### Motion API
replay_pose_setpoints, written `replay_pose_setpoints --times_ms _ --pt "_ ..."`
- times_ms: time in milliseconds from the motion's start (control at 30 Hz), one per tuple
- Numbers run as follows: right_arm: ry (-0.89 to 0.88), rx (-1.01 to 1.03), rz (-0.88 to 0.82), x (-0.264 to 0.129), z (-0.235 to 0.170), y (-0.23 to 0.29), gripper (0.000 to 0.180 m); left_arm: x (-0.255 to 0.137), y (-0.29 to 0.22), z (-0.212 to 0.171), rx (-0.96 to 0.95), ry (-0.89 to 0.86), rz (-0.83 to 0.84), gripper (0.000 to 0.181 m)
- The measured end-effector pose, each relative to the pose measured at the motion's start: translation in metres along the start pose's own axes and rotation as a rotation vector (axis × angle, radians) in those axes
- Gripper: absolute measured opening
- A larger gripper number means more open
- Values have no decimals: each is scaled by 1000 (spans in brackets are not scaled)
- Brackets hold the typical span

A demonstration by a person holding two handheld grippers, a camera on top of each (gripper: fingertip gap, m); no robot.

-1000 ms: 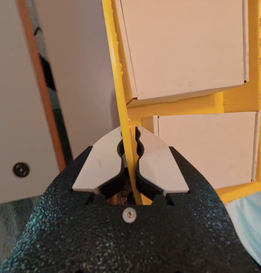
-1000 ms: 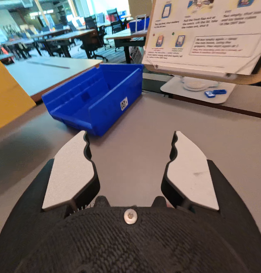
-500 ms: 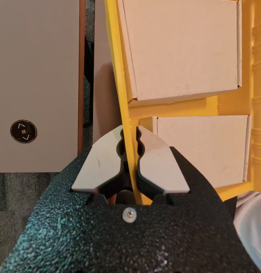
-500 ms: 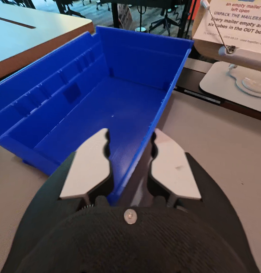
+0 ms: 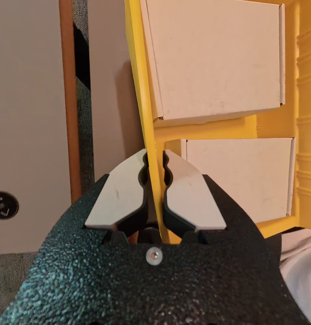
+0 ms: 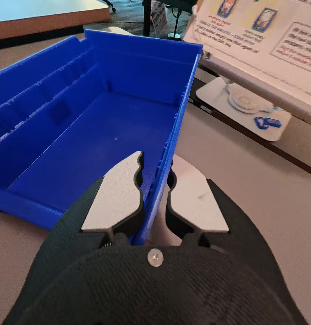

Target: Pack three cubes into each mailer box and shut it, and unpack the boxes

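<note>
My left gripper (image 5: 154, 154) is shut on the left side wall of a yellow bin (image 5: 144, 105). Two closed white mailer boxes lie in that bin: one farther off (image 5: 216, 61) and one nearer (image 5: 237, 177). My right gripper (image 6: 156, 163) is shut on the right side wall of an empty blue bin (image 6: 179, 126), one finger inside and one outside. No cubes are in view.
The blue bin stands on a grey table (image 6: 239, 175). An instruction sheet on a wooden stand (image 6: 256, 44) with a white base (image 6: 239, 109) is at the back right. In the left wrist view, a table edge (image 5: 68, 105) and a round black button (image 5: 4, 204) lie left of the yellow bin. Across from one pair of fingers to the other is roughly 50 cm. My right tips are roughly 30 cm from the white base (image 6: 239, 109).
My right gripper moved from open above the table onto the blue bin's right wall and closed on it. My left gripper stayed shut on the yellow bin wall, which shifted over the tabletop.
</note>
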State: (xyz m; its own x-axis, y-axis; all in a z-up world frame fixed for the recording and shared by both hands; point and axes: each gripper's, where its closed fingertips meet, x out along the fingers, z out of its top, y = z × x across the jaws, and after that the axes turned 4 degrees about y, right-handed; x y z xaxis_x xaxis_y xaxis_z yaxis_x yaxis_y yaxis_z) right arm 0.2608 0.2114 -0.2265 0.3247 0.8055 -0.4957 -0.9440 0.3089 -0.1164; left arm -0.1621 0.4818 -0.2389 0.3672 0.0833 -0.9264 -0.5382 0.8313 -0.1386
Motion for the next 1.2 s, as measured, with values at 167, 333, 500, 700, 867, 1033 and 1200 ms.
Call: replay_pose_setpoints --times_ms 167,333,500,700,867,1033,1200 --pt "-30 -27 33 -85 -22 -41 23 25 -19 37 11 -4 -24 14" --pt "-67 -27 12 -171 -58 -110 22 48 -39 68 14 -1 -41 14" --pt "-22 88 -113 -228 -112 -204 22 63 -61 96 25 4 -73 15" --pt "42 227 -325 -259 -167 -305 23 77 -87 129 44 7 -78 15" --pt "26 365 -366 -264 -198 -360 24 94 -103 157 57 11 -75 15" --pt "42 385 -403 -268 -214 -392 24 113 -118 190 46 5 -94 15" --pt "53 370 -390 -261 -217 -403 25 135 -127 224 58 -15 -85 15"
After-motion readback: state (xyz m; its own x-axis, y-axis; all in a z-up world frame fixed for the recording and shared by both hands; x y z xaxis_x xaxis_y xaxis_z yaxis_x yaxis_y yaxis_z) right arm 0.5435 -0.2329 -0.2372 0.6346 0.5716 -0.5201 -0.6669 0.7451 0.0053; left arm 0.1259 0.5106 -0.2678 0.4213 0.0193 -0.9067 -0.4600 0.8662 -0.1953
